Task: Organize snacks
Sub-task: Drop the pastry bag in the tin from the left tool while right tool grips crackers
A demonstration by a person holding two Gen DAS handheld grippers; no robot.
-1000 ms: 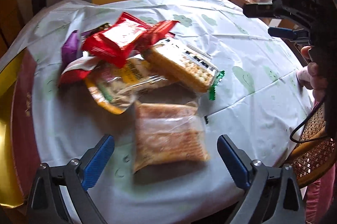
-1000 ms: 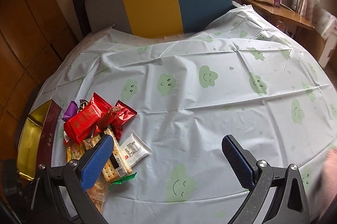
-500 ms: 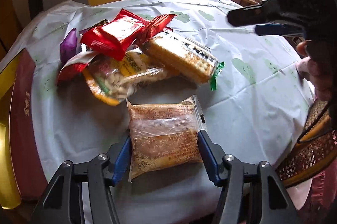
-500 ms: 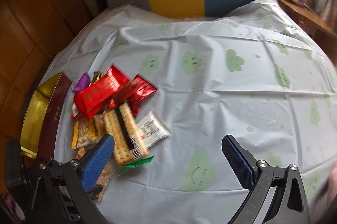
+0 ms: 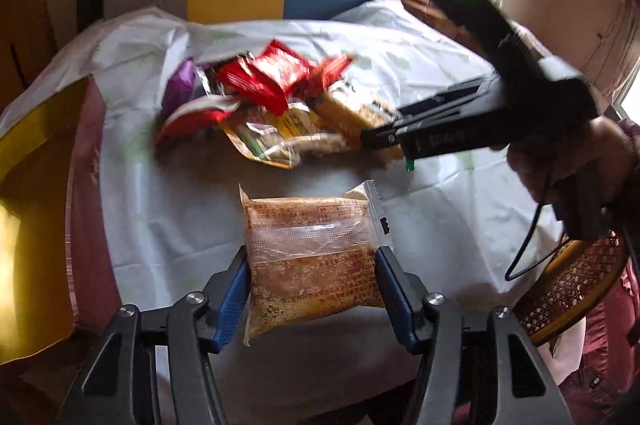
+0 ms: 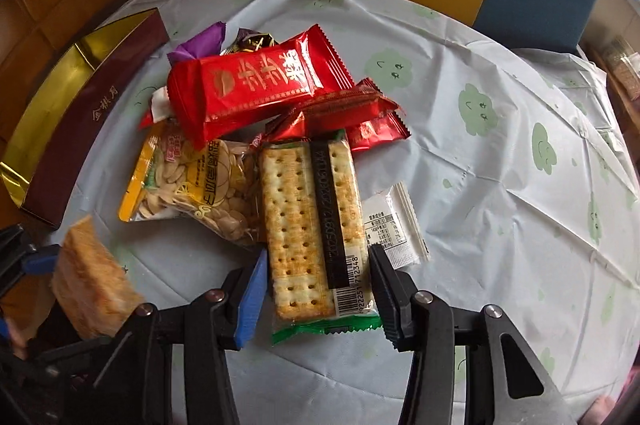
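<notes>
My left claw (image 5: 312, 289) has its blue pads pressed against both long sides of the clear-wrapped orange-brown crumbly cake packet (image 5: 310, 257), which sits between them near the surface's near edge, apart from the heap of snacks farther in. My right claw (image 6: 316, 289) straddles the near end of the long transparent packet of pale perforated crackers with a green sealed end (image 6: 310, 225); its blue pad and black pad stand just beside the packet's sides, but I cannot tell whether they actually squeeze it. That cracker packet lies at the front of the heap, its far end tucked under the red foil wrappers (image 6: 256, 85), with the yellow bag of pale seeds (image 6: 192, 185) touching one side and a small white sachet (image 6: 396, 225) on the other. A gold-lined maroon box (image 6: 80, 113) stands at the left edge of the surface, on the white tablecloth printed with green smiling clouds (image 6: 480, 185).
</notes>
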